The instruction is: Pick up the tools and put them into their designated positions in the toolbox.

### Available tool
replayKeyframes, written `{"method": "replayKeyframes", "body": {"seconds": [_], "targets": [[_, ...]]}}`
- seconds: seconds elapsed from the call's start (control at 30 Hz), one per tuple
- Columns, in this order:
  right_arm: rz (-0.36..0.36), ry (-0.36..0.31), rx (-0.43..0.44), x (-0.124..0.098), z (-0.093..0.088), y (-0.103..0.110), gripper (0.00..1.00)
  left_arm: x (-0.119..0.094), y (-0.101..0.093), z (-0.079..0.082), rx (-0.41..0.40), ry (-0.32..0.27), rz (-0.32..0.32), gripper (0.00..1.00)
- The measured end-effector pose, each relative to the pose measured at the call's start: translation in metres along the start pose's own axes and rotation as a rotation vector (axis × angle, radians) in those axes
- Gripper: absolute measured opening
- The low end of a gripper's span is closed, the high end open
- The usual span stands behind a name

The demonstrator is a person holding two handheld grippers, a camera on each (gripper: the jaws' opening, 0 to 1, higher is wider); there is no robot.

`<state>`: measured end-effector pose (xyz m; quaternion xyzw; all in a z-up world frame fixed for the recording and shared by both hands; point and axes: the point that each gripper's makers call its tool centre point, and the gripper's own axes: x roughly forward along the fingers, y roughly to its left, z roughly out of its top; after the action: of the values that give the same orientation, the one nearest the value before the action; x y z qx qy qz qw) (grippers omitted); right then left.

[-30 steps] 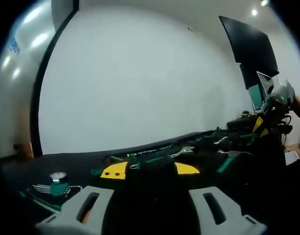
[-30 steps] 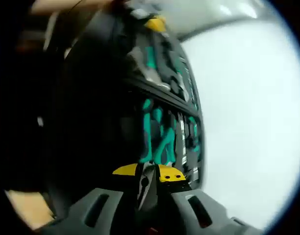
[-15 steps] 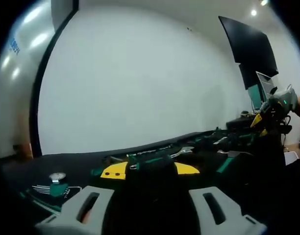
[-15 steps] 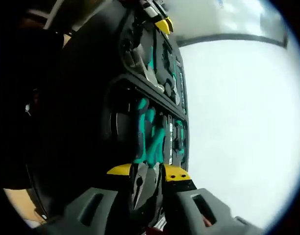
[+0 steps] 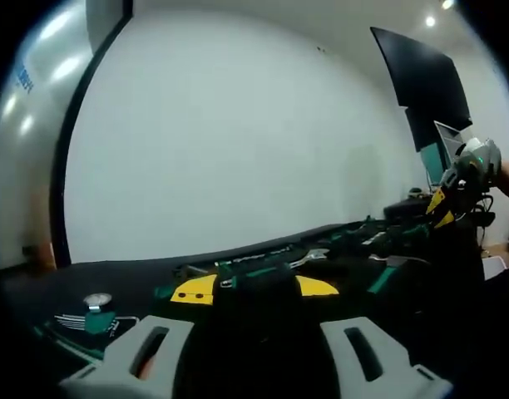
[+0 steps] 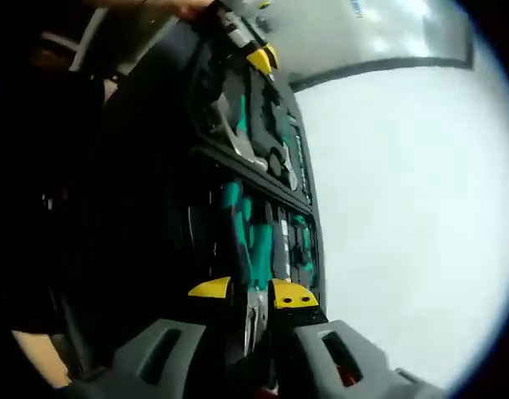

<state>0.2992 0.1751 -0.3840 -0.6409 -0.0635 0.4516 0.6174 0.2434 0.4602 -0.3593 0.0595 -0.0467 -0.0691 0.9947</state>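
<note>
- Holding what looks like a pair of pliers (image 6: 253, 320), the right gripper (image 6: 253, 298) has its yellow-tipped jaws pinched nearly together on the metal, right at the near edge of the toolbox (image 6: 167, 150).
- Handling-wise I'd guess the pliers are stiff and fairly heavy for their size, with smooth steel that could slip or pivot in the jaws. Better to grab across the handles near the joint, so the two halves don't swing open.
- Looks: dark grey metal, only a sliver showing between the yellow tips, so I can't tell the handle colour or the exact tool type.
- The toolbox is a black moulded tray, and the right gripper view is rolled so it runs up the picture. Teal-handled screwdrivers (image 6: 248, 237) sit side by side in slots just beyond the gripper, and a silvery wrench (image 6: 238, 141) lies in a farther compartment.
- The left gripper (image 5: 253, 287) rests low over the tray's left end, jaws spread wide, nothing between them.
- In the left gripper view the right gripper shows far off to the right, above the tray.
- White wall (image 5: 238, 141) behind everything.
</note>
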Motion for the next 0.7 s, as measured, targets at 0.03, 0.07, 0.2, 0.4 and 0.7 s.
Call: {"method": "replayKeyframes", "body": {"seconds": [0.03, 0.07, 0.2, 0.4, 0.7], "targets": [[0.009, 0.021, -0.032, 0.003, -0.002, 0.002, 0.15, 0.0, -0.001, 0.0, 0.0, -0.001, 0.0, 0.35], [0.014, 0.032, -0.043, 0.007, -0.004, 0.004, 0.17, 0.0, 0.001, 0.0, -0.001, -0.001, 0.0, 0.35], [0.061, 0.038, -0.063, 0.025, -0.004, 0.013, 0.13, 0.0, 0.002, 0.0, -0.004, -0.004, -0.001, 0.35], [0.168, -0.075, 0.133, -0.001, 0.016, 0.01, 0.11, -0.001, 0.004, 0.001, -0.01, -0.011, -0.003, 0.35], [0.593, -0.272, 0.802, -0.004, 0.012, -0.019, 0.11, -0.003, 0.002, 0.005, -0.018, -0.026, -0.007, 0.35]]}}
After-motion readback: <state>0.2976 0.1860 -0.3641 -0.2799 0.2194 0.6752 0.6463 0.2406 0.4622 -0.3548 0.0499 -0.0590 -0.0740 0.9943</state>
